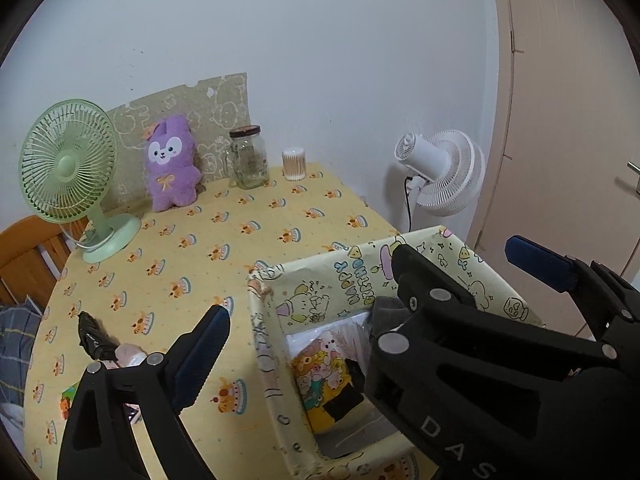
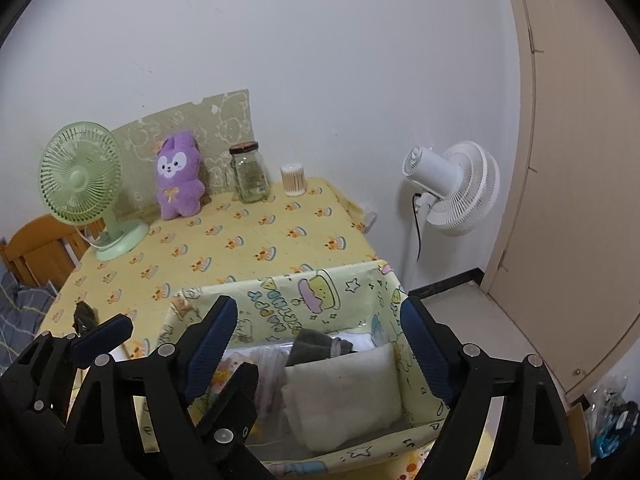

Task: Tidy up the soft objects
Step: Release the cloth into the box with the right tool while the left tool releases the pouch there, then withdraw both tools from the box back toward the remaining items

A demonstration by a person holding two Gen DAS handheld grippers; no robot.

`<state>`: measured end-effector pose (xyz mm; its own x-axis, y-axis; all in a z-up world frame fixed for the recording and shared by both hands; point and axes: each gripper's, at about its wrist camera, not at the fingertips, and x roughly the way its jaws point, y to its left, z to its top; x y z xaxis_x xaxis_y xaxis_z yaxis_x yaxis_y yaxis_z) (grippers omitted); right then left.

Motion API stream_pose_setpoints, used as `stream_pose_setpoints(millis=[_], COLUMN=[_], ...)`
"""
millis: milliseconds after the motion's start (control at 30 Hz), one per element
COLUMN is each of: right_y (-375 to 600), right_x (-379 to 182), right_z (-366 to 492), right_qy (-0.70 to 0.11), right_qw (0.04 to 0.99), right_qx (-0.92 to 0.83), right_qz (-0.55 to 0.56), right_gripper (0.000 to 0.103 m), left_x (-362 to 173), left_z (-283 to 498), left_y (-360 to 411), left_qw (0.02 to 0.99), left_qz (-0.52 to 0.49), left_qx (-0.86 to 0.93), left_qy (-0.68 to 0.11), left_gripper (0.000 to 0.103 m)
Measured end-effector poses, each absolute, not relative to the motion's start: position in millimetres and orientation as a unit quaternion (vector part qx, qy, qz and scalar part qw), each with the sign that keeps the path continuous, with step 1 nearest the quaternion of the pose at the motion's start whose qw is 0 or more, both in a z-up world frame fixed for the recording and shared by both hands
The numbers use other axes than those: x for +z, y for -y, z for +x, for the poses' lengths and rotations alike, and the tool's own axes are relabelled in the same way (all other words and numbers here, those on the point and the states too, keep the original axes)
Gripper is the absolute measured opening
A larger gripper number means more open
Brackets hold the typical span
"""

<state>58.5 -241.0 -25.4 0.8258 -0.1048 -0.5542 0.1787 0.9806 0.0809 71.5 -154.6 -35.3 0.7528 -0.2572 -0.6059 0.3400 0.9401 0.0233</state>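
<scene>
**While both claws hang over the box, plush waits at the far edge**

Left claw [image 1: 304,344] agape, holding nothing; right claw [image 2: 320,344] likewise, straddling box [image 2: 280,280] at table's near right corner. Plush [image 1: 170,164] upright, well ahead and leftward by the far edge. Likely nearer the left claw.

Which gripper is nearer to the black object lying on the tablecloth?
Left. The left gripper has one finger right beside the black object, at the table's near left. The right gripper hangs open over the patterned storage box, farther right.
</scene>
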Motion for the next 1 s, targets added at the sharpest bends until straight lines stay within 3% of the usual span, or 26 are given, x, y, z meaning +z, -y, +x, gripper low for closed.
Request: stream_pose_setpoints(millis=[1000], right_y=[168], right_x=[26], right_z=[27], right_qy=[-0.229], right_qw=[0.971], right_qx=[-0.052], right_qz=[0.043], right_gripper=[0.101], left_x=[7], left_z=[37], left_y=[80], left_qw=[0.959], left_qz=[0.056], left_qx=[-0.122], left_qy=[-0.251], left_gripper=[0.101])
